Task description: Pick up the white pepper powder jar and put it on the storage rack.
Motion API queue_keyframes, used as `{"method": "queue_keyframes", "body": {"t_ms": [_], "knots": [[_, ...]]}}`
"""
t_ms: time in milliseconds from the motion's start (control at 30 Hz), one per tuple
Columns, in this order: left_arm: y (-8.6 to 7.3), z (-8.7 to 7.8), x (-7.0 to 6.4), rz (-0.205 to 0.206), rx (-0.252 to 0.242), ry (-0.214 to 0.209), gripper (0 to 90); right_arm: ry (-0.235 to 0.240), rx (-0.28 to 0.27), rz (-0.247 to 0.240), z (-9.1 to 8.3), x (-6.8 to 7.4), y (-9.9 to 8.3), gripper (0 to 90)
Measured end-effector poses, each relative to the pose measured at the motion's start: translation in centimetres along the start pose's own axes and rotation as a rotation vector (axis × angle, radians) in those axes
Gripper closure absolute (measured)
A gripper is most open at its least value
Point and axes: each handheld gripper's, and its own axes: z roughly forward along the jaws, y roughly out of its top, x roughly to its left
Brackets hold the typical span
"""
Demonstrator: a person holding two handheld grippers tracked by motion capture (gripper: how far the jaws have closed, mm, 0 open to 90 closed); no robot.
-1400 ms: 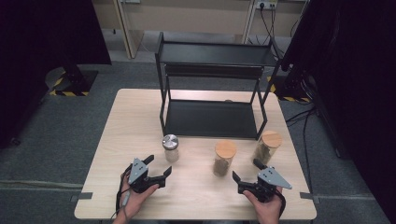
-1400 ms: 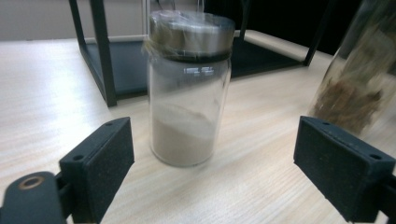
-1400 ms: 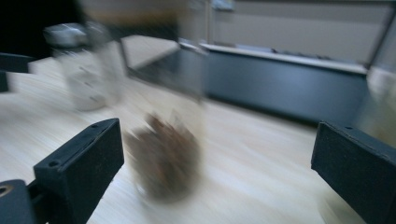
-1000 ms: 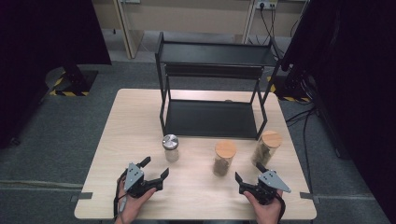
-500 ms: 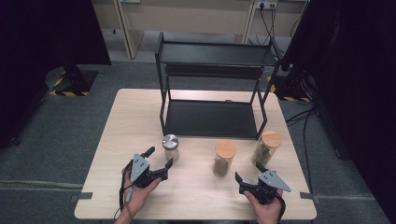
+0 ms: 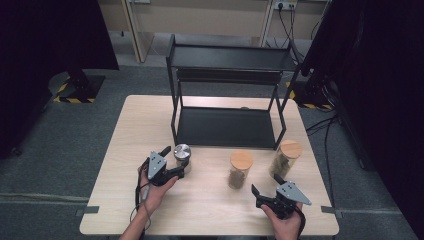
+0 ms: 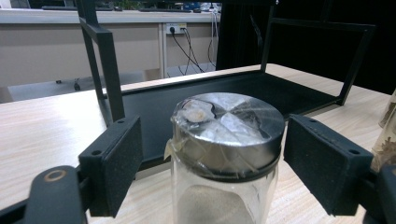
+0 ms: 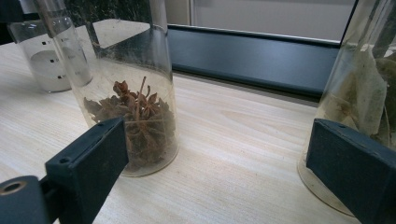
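Observation:
A small glass jar with a silver lid (image 6: 182, 155) (image 7: 227, 140) stands in front of the black two-tier rack (image 6: 227, 80). My left gripper (image 6: 175, 161) (image 7: 229, 163) is open, its jaws on either side of that jar's lid without touching it. A wooden-lidded jar of star anise (image 6: 240, 169) (image 8: 133, 102) stands in the middle. Another wooden-lidded jar (image 6: 285, 157) (image 8: 369, 107) stands to the right. My right gripper (image 6: 265, 187) (image 8: 219, 186) is open near the table's front edge, short of those two jars.
The rack's lower shelf (image 6: 227, 127) (image 7: 224, 93) lies just behind the jars. The wooden table (image 6: 135, 130) has bare room at the left and front. Dark curtains and floor cables surround the table.
My left gripper has moved forward and to the right until its jaws flank the silver-lidded jar. The right gripper has barely moved.

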Motion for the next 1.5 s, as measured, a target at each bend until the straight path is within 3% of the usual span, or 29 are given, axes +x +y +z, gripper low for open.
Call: {"method": "queue_keyframes", "body": {"t_ms": [200,533,833,1100,1500], "knots": [[-0.1,0.7,0.1,0.005,0.020,-0.018,22.7,0.002,0.001,0.002,0.0,0.0,0.0,6.2],[-0.4,1.8,-0.1,0.008,0.012,-0.037,31.9,0.008,0.002,0.003,0.0,-0.1,0.0,6.3],[-0.3,1.8,-0.2,0.004,0.010,-0.026,33.7,0.010,-0.001,0.007,0.0,-0.1,0.0,6.3],[-0.1,1.8,-0.4,-0.003,0.013,-0.045,34.3,0.011,-0.002,0.011,0.0,-0.2,0.0,6.3],[1.7,2.0,-1.3,0.010,-0.017,-0.041,34.7,0.012,-0.002,0.011,0.0,-0.2,0.0,6.3]]}}
